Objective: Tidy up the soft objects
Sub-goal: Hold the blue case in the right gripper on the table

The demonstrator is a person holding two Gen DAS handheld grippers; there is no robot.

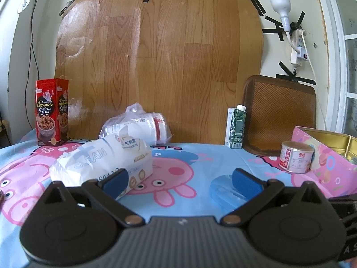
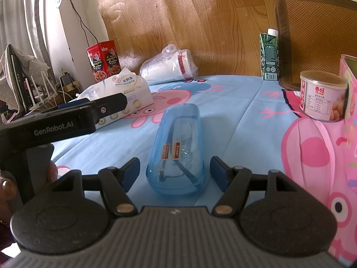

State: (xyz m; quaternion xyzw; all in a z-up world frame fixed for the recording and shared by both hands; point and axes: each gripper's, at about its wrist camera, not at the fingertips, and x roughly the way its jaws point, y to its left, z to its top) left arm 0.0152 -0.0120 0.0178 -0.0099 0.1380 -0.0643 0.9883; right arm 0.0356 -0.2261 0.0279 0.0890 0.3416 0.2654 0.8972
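**Operator:** Tissue pack point(image 1: 101, 163) is what I'd go for first: it lies on the cartoon sheet point(image 1: 200, 163), left of middle, just ahead of my left tongs point(image 1: 180, 182). Behind it, near the wood-grain panel point(image 1: 160, 62), lies a bag of paper cups point(image 1: 142, 127).

**Partner:** How will it handle?

**Operator:** Light and squashy, I'd judge, with a slick wrapper torn open on top. I'd pinch across the short width near the middle, gently, so it doesn't buckle or slide out.

**Partner:** Which way does it run?

**Operator:** Its long axis runs from near-left to far-right in my left view, torn opening upward.

**Partner:** And your tongs?

**Operator:** Left tongs spread wide, holding nothing. Right tongs point(image 2: 175, 170) also spread, with the blue glasses case point(image 2: 178, 149) lying between the tips, untouched, its length pointing away from me.
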